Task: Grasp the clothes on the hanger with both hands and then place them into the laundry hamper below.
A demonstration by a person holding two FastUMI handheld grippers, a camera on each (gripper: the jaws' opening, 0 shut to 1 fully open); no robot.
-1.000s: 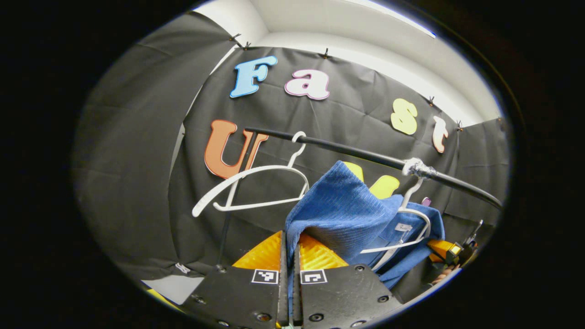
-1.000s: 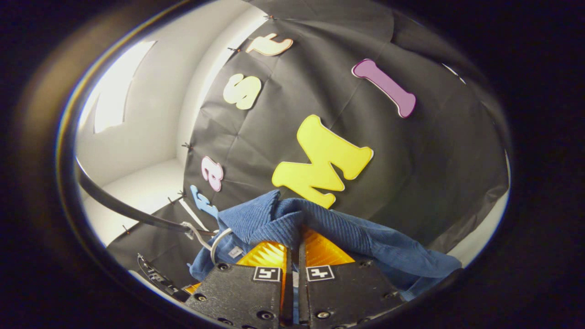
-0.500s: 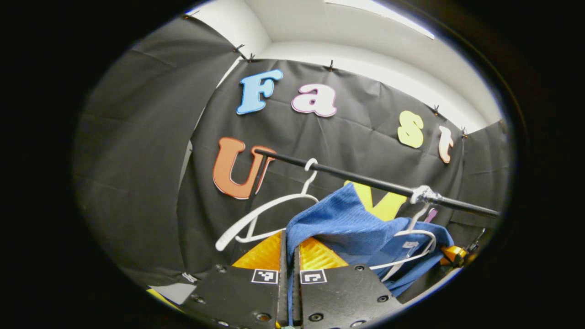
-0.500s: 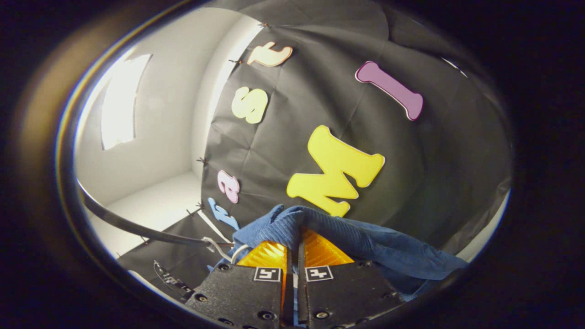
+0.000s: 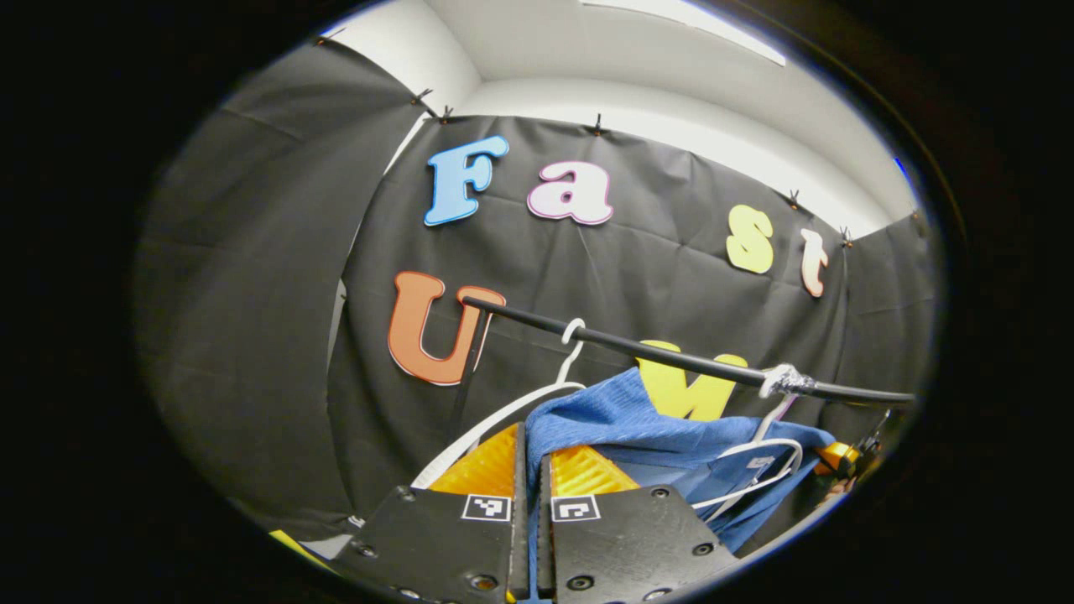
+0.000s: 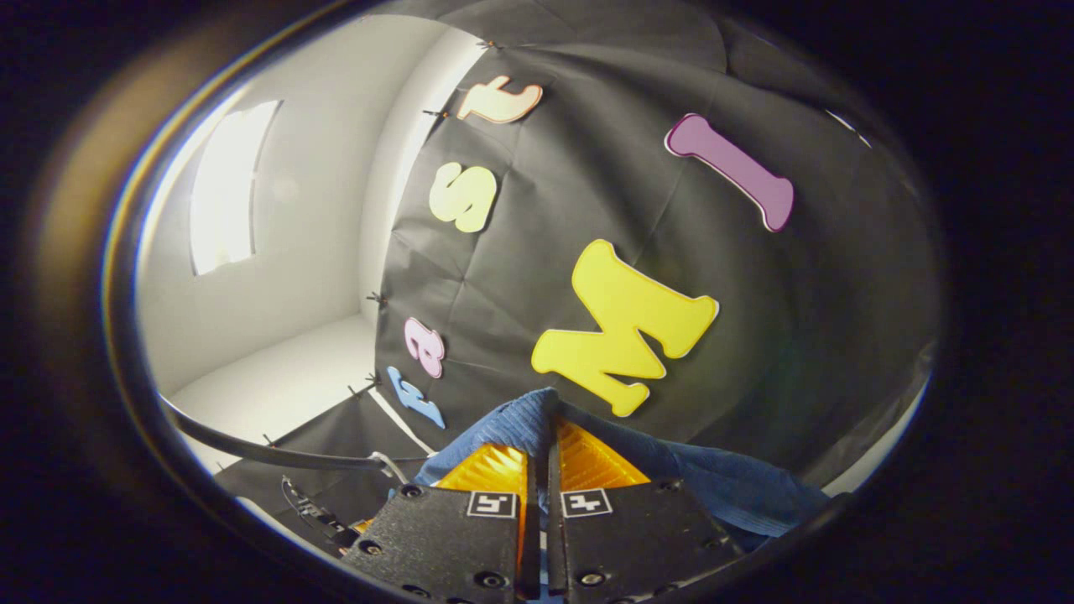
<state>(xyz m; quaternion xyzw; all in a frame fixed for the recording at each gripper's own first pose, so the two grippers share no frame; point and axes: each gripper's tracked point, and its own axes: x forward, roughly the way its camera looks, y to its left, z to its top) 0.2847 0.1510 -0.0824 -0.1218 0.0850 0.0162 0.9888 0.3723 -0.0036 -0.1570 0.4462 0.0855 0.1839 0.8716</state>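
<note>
In the left gripper view, we see the left gripper (image 5: 530,457) low in the middle, its fingers (image 5: 487,461) pressed together on a fold of the blue garment (image 5: 638,424), which rises from between them and spreads off to the right. The cloth is draped on a white hanger (image 5: 768,474) whose hook sits on a taped spot of the black rail (image 5: 671,356). A second white hanger (image 5: 503,415), bare, hangs from the same rail to the left, its arm passing just behind the gripper. At the far right edge, beyond the garment, we make out part of the other gripper (image 5: 839,457). In the right gripper view, we see the right gripper (image 6: 541,457) with its fingers (image 6: 491,466) likewise clenched on a ridge of the blue garment (image 6: 722,486), which peaks between the tips and trails down to the right. To the lower left, the black rail (image 6: 252,449) curves across, with a bit of white hanger wire (image 6: 390,461) beside the cloth.
</note>
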